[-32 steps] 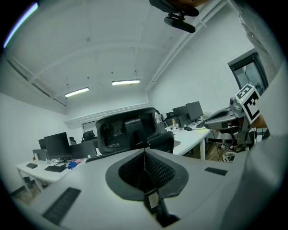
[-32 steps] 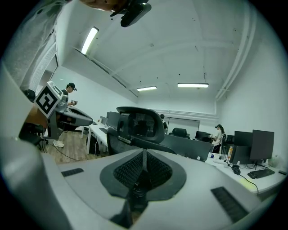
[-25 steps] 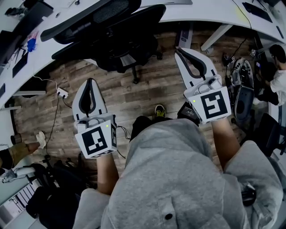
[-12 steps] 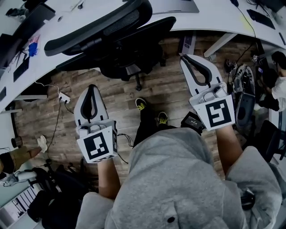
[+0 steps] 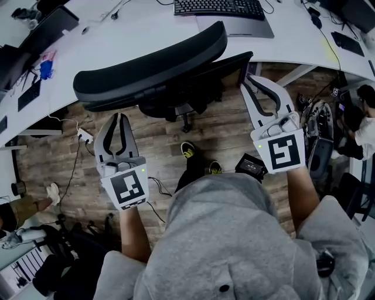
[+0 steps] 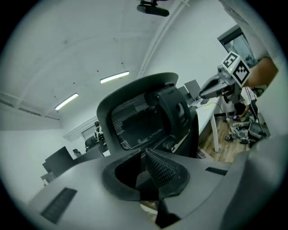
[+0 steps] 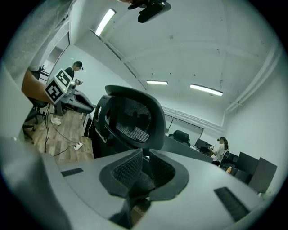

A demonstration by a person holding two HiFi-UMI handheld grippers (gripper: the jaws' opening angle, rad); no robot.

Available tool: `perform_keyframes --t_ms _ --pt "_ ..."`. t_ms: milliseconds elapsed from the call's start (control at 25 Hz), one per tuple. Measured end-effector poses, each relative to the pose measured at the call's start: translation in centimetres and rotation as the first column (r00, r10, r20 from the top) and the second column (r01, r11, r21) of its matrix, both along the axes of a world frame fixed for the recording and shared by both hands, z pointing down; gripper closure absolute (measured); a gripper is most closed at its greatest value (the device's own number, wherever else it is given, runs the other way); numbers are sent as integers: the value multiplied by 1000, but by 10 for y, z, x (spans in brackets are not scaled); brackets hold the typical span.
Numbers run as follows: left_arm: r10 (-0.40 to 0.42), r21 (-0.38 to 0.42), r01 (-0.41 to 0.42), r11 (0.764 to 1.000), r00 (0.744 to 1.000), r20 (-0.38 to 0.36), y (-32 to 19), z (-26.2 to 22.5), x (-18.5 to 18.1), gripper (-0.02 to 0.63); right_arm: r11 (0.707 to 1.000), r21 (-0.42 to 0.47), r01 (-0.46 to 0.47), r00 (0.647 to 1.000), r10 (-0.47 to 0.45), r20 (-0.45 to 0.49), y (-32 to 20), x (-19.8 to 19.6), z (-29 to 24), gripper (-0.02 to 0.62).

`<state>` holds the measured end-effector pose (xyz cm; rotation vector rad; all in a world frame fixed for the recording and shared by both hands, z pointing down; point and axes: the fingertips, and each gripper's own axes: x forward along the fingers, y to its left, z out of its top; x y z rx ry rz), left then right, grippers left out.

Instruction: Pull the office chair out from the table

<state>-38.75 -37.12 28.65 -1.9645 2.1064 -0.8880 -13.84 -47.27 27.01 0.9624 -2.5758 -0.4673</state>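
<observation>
The black office chair [image 5: 152, 67] stands tucked against the white table [image 5: 117, 41], its curved mesh back towards me. My left gripper [image 5: 119, 116] is shut and empty, its tips just below the lower left edge of the backrest. The right gripper [image 5: 251, 79] is shut and empty too, with its tips beside the chair's right side under the table edge. In the left gripper view the chair back [image 6: 144, 112] fills the middle beyond my closed left gripper [image 6: 145, 155]. The right gripper view shows the chair back [image 7: 132, 119] close ahead of my closed right gripper [image 7: 145, 155].
A keyboard [image 5: 217, 7] and a grey pad [image 5: 234, 26] lie on the table. A power strip [image 5: 84, 136] and cables lie on the wooden floor at left. Gear and bags [image 5: 319, 129] crowd the right. My shoes [image 5: 188, 150] are behind the chair. Another person [image 5: 366, 117] sits far right.
Both grippers have moved forward to the chair, which now appears larger and nearer. The left tips have reached the backrest's lower edge. Both stayed shut.
</observation>
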Motion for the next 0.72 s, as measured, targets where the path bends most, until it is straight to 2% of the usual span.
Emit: perform_keyframes --t_ms 80,160,200,360,440,560,720 --pt "-12 -23 14 1000 997 75 -7 0 -17 584 1000 -6 18 998 -19 -55 -10 -9 5 546" --pt "-20 -56 29 998 990 141 -13 4 -35 469 999 -19 45 990 -47 -131 -19 -18 15 450" --pt "-17 -78 30 996 986 164 -16 9 -44 429 998 -23 57 983 -61 -172 -23 -22 21 422" --pt "29 -203 26 979 965 262 -28 31 -67 362 998 -5 70 951 -68 -302 -38 -28 37 401" --pt "65 -243 7 970 956 287 -32 35 -70 341 998 4 65 934 -60 -351 -44 -30 44 399" --pt "98 -258 -24 966 955 278 -31 36 -71 341 997 19 70 901 -55 -430 -51 -33 53 391" --pt "135 -337 -8 941 926 354 -27 51 -83 341 996 19 88 878 -68 -474 -54 -36 55 382"
